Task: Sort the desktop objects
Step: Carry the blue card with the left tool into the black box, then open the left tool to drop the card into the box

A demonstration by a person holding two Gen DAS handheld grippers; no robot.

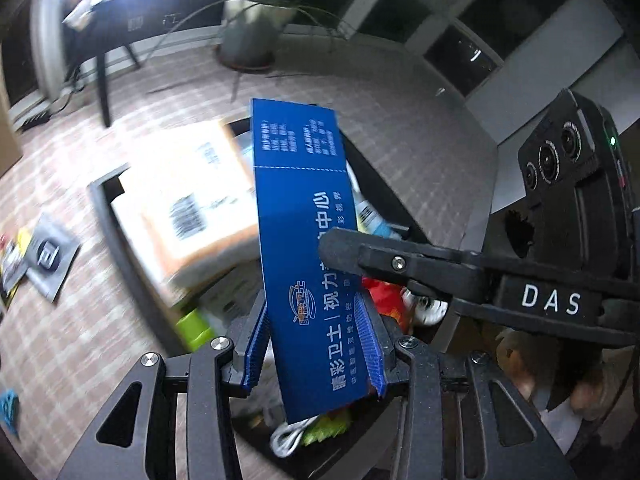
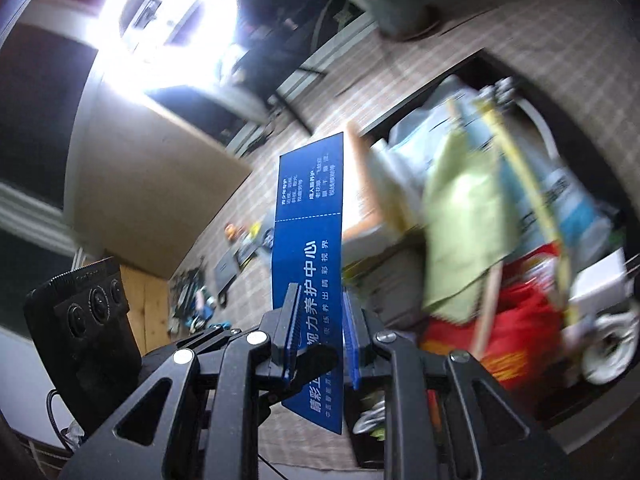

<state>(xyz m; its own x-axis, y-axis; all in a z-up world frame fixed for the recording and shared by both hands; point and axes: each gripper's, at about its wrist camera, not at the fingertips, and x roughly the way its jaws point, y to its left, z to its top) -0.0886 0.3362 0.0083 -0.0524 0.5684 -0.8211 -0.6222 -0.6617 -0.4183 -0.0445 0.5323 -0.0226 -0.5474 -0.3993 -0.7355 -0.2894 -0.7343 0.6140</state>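
A long blue card (image 1: pixel 304 248) with white Chinese print stands up between the pads of my left gripper (image 1: pixel 316 340), which is shut on its lower part. My right gripper (image 2: pixel 320 340) is shut on the same blue card (image 2: pixel 308 216), and one of its black fingers (image 1: pixel 380 258) reaches in from the right in the left wrist view. The card is held above a dark grey bin (image 1: pixel 116 236) full of items. In the bin I see a cardboard parcel (image 1: pixel 188 204), a red packet (image 2: pixel 516 332) and a green cloth (image 2: pixel 460 216).
The bin stands on a checked tablecloth (image 1: pixel 72 320). Small packets (image 1: pixel 36 256) lie on the cloth left of the bin, and more small items (image 2: pixel 208 296) are scattered further off. A potted plant (image 1: pixel 248 28) stands beyond the bin. A bright ring lamp (image 2: pixel 168 24) glares at upper left.
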